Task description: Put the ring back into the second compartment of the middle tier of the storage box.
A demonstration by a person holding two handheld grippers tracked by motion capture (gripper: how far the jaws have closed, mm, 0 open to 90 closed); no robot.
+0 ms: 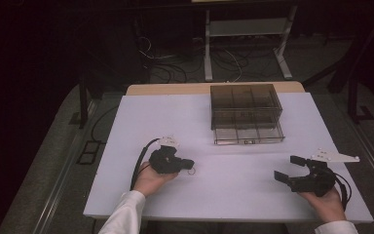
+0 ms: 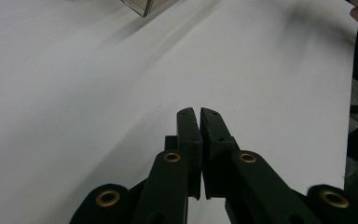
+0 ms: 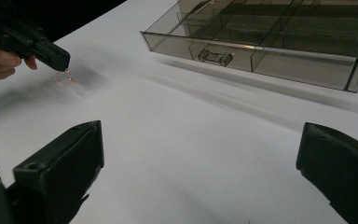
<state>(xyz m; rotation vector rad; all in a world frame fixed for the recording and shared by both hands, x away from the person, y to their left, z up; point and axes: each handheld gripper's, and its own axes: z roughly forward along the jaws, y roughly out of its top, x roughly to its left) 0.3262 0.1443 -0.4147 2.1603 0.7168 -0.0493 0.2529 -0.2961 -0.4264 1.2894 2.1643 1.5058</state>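
A tiny ring of thin wire or chain (image 3: 64, 78) is held at the tip of the left gripper (image 1: 189, 164), just above the white worktop (image 1: 233, 190), on the near left side. It is judged to be very light and easy to bend, so it could be squashed or dropped with a hard squeeze or a quick shake. It is best held by its top edge, with a soft pinch, as it is held now. It could slip out easily because it is so thin.

The ring looks pinkish and shiny, with a small loop that hangs down. It is too small for more to be told.

The left gripper's fingers (image 2: 189, 135) are pressed together, with the ring caught at their tip. The right gripper (image 1: 290, 168) is seen at the near right, and its fingers (image 3: 60, 172) are spread wide apart with nothing between them.

A clear plastic box with an open drawer (image 1: 247, 134) is set at the far middle of the worktop, well apart from the ring.
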